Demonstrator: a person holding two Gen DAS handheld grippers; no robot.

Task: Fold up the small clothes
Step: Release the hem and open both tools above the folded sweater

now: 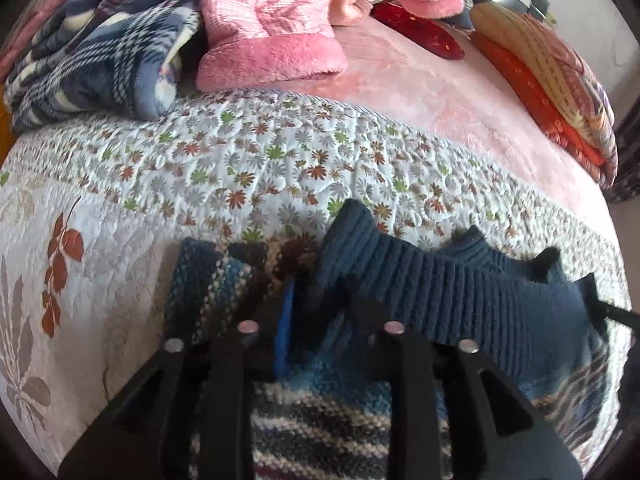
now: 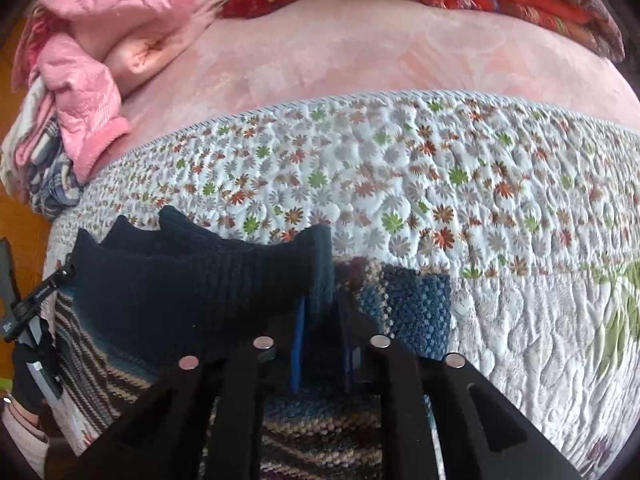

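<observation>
A pink bed (image 1: 420, 92) is covered near its front edge by a floral quilt (image 1: 224, 160). On the quilt a striped knitted sweater (image 1: 320, 420) is spread, its navy ribbed collar (image 1: 452, 284) raised. The collar's left end is pinched by the left gripper (image 1: 304, 312), the right end by the right gripper (image 2: 320, 320).

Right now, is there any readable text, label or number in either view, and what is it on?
Small white print on the left claw, seen at the edge of the right wrist view: too small and blurred to read.
Sweater, quilt, pink jacket: no text.
</observation>
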